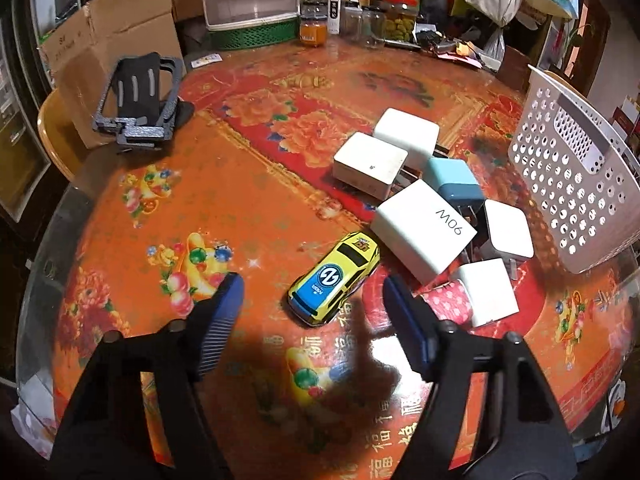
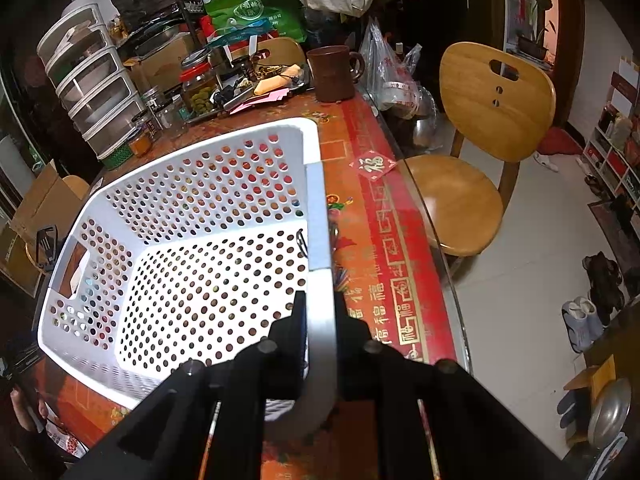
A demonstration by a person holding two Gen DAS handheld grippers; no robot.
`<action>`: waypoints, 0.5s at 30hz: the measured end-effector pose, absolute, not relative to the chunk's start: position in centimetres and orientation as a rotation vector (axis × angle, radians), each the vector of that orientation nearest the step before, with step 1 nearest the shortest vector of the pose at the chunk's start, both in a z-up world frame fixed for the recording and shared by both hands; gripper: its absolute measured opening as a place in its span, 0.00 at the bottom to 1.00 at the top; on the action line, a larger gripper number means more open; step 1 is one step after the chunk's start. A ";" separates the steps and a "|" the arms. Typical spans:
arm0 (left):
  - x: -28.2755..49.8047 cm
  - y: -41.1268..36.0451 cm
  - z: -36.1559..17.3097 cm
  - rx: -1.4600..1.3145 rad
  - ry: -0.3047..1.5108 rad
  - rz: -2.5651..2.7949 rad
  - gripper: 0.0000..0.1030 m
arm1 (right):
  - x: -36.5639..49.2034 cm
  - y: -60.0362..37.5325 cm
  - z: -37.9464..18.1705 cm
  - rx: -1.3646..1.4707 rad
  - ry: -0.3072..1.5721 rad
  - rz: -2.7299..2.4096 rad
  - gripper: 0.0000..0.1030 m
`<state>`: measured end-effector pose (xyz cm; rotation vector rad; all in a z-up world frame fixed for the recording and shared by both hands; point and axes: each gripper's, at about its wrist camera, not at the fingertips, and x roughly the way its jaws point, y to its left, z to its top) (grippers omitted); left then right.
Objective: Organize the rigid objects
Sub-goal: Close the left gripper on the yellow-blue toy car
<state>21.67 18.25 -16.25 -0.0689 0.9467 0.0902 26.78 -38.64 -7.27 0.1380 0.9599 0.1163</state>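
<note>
The left gripper [image 1: 312, 300] is partly open with nothing in it. The yellow toy car [image 1: 335, 278] sits on the bench [image 1: 240, 184] just ahead of it, in line with the gap between the two blue pads [image 1: 228, 300]. The car lies at a slant, its nose toward the gripper.

The right gripper [image 2: 320, 304] is pinched shut on the rim of the white basket [image 2: 192, 200], holding it steady. The basket looks empty.

I think the step now is to pick up the car. To do it well, bring the gripper down until one pad is on each long side of the car. Turn it a bit to match the slant. Then squeeze softly, because the car has wheels and could roll away.

The big white block [image 1: 424, 230] touches the far end of the car, so try not to bump it. Other white blocks [image 1: 370, 162] and a blue one [image 1: 452, 182] wait farther ahead.
</note>
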 end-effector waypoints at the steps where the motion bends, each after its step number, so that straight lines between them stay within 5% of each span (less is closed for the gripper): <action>1: 21.8 18.1 -16.4 -0.066 0.953 0.087 0.63 | 26.8 -38.6 -7.3 0.138 0.960 0.117 0.09; 15: 23.4 17.9 -18.0 -0.053 0.981 0.053 0.41 | 26.9 -38.5 -7.2 0.139 0.967 0.104 0.09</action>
